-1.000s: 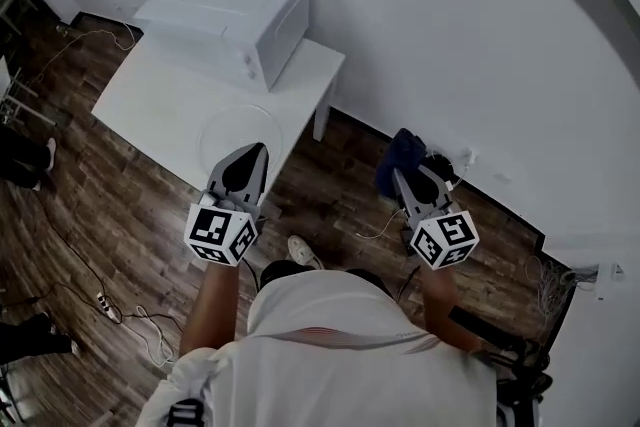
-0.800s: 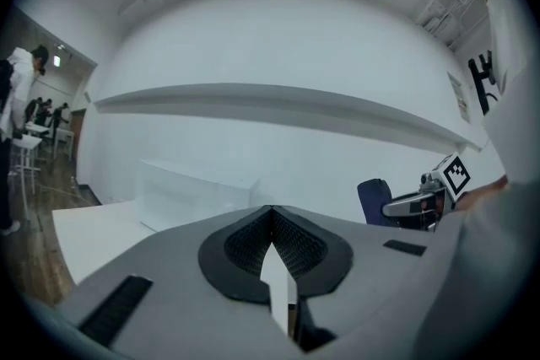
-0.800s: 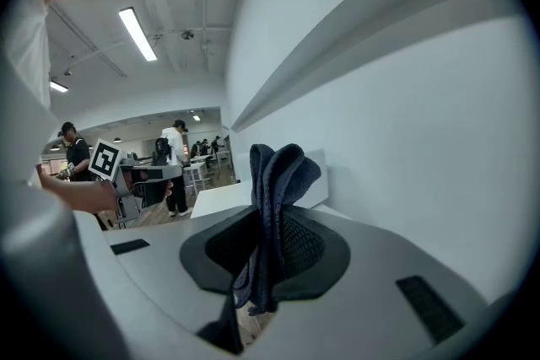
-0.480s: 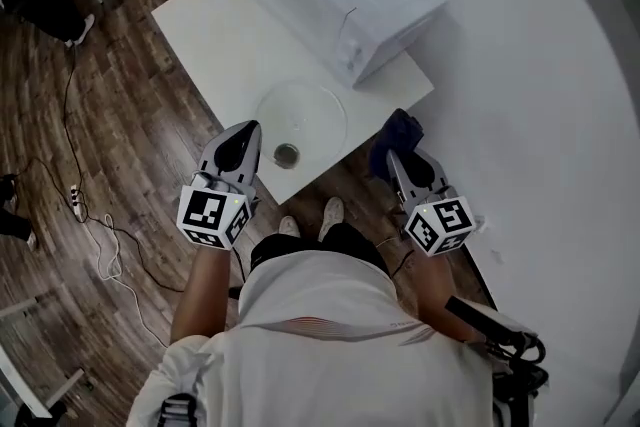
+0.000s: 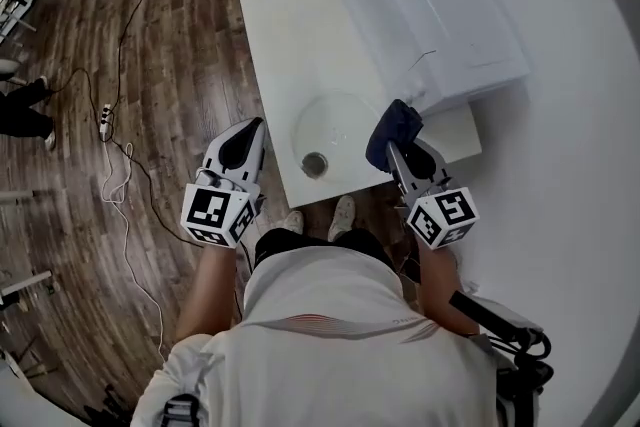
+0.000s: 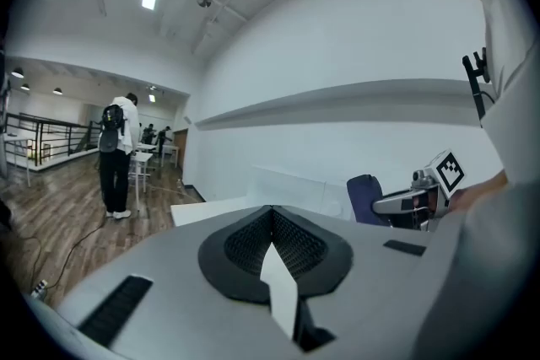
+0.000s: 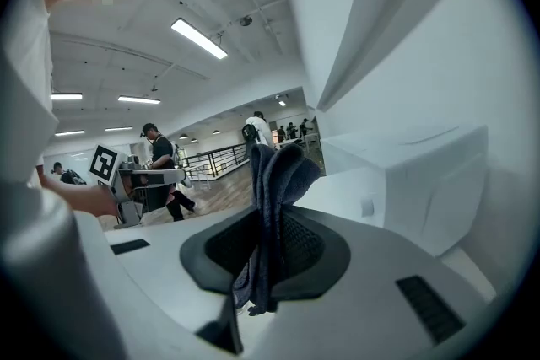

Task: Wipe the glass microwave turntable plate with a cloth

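Observation:
The clear glass turntable plate (image 5: 338, 120) lies flat near the front edge of the white table (image 5: 290, 25), with a small round ring-like piece (image 5: 314, 163) at its near rim. My right gripper (image 5: 397, 153) hovers over the plate's right side, shut on a bunched dark blue cloth (image 5: 394, 130). In the right gripper view the cloth (image 7: 274, 173) sticks up from between the jaws of the right gripper (image 7: 270, 219). My left gripper (image 5: 243, 143) hangs off the table's left edge over the floor, shut with nothing in it. The left gripper view shows the left gripper (image 6: 272, 222) with its jaws pressed together.
A white microwave (image 5: 440, 10) stands on the table's far right, just behind the plate. The wood floor at left carries cables and a power strip (image 5: 105, 120). The person's shoes (image 5: 342, 212) stand at the table's front edge. A white wall runs along the right.
The person has turned and stepped up to the table. The plate and microwave now lie straight ahead, with the right gripper and cloth over the plate's right side. Both grippers stay shut.

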`<state>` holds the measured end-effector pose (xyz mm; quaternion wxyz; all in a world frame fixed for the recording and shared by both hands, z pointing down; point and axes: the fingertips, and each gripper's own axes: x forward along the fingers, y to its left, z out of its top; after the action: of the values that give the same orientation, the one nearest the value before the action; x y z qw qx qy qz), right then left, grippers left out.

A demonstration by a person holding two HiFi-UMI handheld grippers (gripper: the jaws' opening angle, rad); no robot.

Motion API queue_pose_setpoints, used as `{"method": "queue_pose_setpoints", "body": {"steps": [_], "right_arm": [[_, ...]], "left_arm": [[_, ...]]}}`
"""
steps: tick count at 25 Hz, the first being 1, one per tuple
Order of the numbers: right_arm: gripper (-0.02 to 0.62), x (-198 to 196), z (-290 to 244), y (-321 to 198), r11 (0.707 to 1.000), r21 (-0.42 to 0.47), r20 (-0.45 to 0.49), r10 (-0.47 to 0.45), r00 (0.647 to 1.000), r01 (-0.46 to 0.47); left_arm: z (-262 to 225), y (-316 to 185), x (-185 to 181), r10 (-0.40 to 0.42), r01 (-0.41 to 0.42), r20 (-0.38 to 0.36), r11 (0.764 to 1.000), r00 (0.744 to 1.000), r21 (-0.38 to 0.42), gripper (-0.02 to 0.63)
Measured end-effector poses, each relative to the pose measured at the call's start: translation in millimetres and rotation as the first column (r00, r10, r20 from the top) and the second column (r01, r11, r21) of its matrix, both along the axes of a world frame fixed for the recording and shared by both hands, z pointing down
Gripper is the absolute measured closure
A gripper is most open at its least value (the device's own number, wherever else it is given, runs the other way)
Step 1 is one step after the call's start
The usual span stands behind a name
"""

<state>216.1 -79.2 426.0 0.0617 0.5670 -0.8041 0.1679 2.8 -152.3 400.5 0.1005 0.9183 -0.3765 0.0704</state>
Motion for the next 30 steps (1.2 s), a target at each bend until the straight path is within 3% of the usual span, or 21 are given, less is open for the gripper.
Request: {"method": "queue_pose_setpoints", "body": {"steps": [4,11,21,27,30], "right_arm": [[0.534,3,20,-22,0.993,-0.037,0.027,-0.108,0.994,0.109],[0.534,-33,54,-38,0.961,-0.132,0.075,-0.234,0.969,0.242],[0.534,-132,148,-77,0.853,-0.317,0.147,-0.387,0.91,0.414],[0.534,-167,178,-90,0.774,-0.452,0.133,-0.433,0.892,0.443],[0.534,-170,181,-92,0.761,-0.483,0.144,-0.418,0.897,0.433]], "left_arm": [[10,-2,2,-0.096,0.097,0.028,0.995,0.995,-0.012,0.595],[36,7,-13,-0.148,0.152,0.053,0.986,0.988,-0.071,0.595],[77,9,-45,-0.171,0.181,0.077,0.973,0.982,-0.142,0.595],[80,8,-54,-0.161,0.171,0.067,0.967,0.985,-0.188,0.595],[79,7,-53,-0.151,0.16,0.062,0.968,0.987,-0.193,0.595]]}}
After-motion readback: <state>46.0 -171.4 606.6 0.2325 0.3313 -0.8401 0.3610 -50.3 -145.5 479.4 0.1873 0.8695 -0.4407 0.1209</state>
